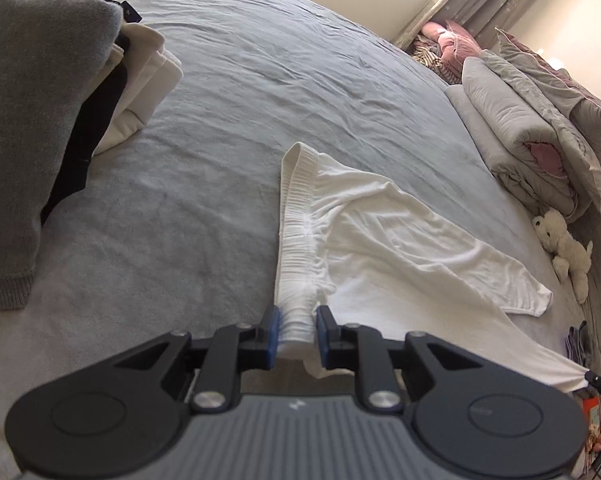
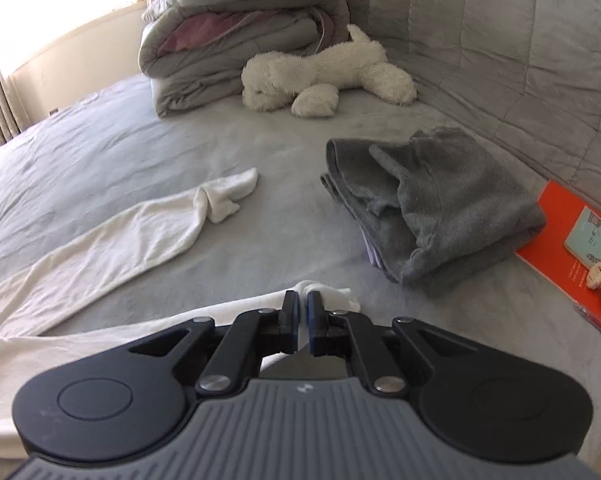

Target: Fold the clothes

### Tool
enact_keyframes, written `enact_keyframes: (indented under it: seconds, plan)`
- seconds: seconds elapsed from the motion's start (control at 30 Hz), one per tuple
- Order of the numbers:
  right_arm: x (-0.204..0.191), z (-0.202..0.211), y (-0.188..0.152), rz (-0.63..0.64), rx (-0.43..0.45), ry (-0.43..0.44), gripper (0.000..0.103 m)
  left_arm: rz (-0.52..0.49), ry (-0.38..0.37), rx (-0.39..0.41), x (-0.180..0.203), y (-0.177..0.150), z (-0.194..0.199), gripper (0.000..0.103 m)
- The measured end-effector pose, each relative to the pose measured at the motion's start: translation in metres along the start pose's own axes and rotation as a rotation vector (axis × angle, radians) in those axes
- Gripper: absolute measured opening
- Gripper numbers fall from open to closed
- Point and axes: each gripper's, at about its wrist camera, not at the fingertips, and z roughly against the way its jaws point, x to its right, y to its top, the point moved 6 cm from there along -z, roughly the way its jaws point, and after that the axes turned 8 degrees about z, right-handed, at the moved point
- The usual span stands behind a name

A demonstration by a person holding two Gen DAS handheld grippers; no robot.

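Note:
White trousers (image 1: 384, 236) lie spread on the grey bed sheet (image 1: 240, 92). In the left wrist view my left gripper (image 1: 297, 322) is shut on the bunched ribbed waistband (image 1: 296, 236), which runs away from the pads. One white leg stretches to the lower right, where my right gripper (image 1: 594, 380) pinches its end. In the right wrist view my right gripper (image 2: 303, 310) is shut on a white cuff (image 2: 332, 294), its pads nearly touching. The other trouser leg (image 2: 140, 236) lies flat to the left with its cuff (image 2: 228, 194) folded over.
A stack of folded grey, black and cream clothes (image 1: 52, 104) sits at the left. A folded grey garment (image 2: 436, 200) lies right of my right gripper, an orange book (image 2: 568, 232) beyond it. A white plush dog (image 2: 324, 76) and rolled bedding (image 2: 236, 40) sit near the headboard.

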Motion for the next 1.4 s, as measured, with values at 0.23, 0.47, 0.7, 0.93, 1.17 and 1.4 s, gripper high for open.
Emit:
enact_keyframes:
  seconds: [0.23, 0.47, 0.7, 0.93, 1.17, 1.4]
  plan:
    - [-0.003, -0.025, -0.022, 0.086, -0.125, -0.054, 0.006, -0.076, 0.043, -0.024, -0.004, -0.004, -0.001, 0.025]
    - [-0.002, -0.029, -0.025, 0.111, -0.100, -0.107, 0.015, -0.048, 0.040, 0.031, -0.005, 0.013, 0.002, 0.042]
    - [0.001, -0.026, -0.015, 0.071, -0.019, -0.166, 0.015, 0.008, 0.033, 0.032, -0.001, 0.031, -0.022, 0.045]
    - [0.004, -0.029, -0.012, 0.024, -0.007, -0.186, 0.015, -0.006, 0.042, 0.121, 0.013, 0.066, -0.046, 0.055]
    - [-0.015, -0.035, -0.014, 0.082, 0.003, -0.172, 0.036, -0.008, 0.041, 0.160, 0.015, 0.094, -0.091, 0.060]
    - [-0.032, -0.046, -0.014, 0.106, -0.005, -0.139, 0.042, -0.040, 0.036, 0.136, 0.016, 0.088, -0.114, 0.058]
